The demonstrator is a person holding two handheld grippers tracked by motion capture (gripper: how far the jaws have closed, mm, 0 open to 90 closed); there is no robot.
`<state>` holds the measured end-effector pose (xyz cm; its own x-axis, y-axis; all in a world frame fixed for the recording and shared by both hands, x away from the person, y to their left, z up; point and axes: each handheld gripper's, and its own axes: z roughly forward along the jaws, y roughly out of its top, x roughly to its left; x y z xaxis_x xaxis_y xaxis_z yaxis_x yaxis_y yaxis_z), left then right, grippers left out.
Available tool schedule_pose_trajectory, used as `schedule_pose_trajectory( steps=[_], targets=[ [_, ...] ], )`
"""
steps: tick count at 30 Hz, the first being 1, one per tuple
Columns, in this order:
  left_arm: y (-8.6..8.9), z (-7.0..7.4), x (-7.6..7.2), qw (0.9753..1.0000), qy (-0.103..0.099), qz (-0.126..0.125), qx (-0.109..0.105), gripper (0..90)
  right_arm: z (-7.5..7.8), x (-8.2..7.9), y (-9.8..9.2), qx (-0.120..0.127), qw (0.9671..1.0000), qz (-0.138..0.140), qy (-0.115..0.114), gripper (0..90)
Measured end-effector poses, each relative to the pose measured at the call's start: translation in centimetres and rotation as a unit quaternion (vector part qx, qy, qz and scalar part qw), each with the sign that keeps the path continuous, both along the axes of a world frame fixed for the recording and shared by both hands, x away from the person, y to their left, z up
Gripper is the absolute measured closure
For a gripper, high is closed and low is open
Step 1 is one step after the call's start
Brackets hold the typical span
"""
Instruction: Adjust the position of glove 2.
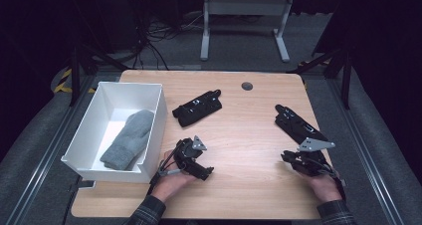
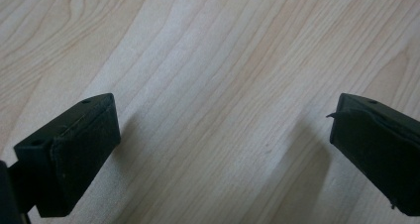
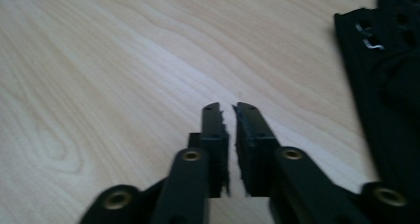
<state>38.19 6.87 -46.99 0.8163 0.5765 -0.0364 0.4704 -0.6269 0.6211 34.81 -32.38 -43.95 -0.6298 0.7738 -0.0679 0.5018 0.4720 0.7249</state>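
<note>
Left tool (image 1: 205,172) low over the desk (image 1: 239,130), just right of the white bin (image 1: 157,116), jaws spread wide, nothing between. Right tool (image 1: 287,158) clenched, empty, touching near end of flat black glove (image 1: 297,127). Second black glove (image 1: 197,107) right of bin; grey mitten (image 1: 128,138) inside bin.

Two black gloves (image 1: 197,107) (image 1: 300,125), one grey mitten (image 1: 128,139)

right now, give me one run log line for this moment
left gripper: open, empty, over table | right gripper: shut, empty, beside black glove | grey mitten: in white bin
</note>
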Motion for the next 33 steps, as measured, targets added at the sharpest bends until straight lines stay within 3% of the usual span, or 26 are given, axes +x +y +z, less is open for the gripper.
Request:
schedule_pose_trajectory(
  steps=[4,10,20,25,31,33],
  targets=[
    [0.4,-0.2,-0.1,0.9999,-0.011,-0.004,0.001,0.0,0.7,1.0,-0.7,0.006,0.9999,-0.014,-0.003,90.0],
    [1.1,-0.8,-0.3,0.9989,-0.032,-0.018,-0.029,0.0,1.5,2.4,-2.3,0.006,0.9991,-0.039,-0.018,90.0],
    [1.2,-0.8,-0.3,0.9989,-0.031,-0.018,-0.029,0.1,1.6,4.2,-5.4,-0.003,0.9956,-0.092,-0.018,90.0],
    [1.2,-0.8,-0.3,0.9989,-0.032,-0.018,-0.029,0.2,1.1,4.7,-6.8,-0.015,0.9934,-0.113,-0.009,90.0],
    [1.2,-0.8,-0.3,0.9989,-0.031,-0.017,-0.030,0.2,-0.5,5.0,-7.3,-0.037,0.9922,-0.117,0.020,90.0],
    [1.2,-0.8,-0.3,0.9989,-0.031,-0.017,-0.030,0.3,-0.5,5.0,-7.4,-0.030,0.9923,-0.118,0.019,90.0]
  ],
)
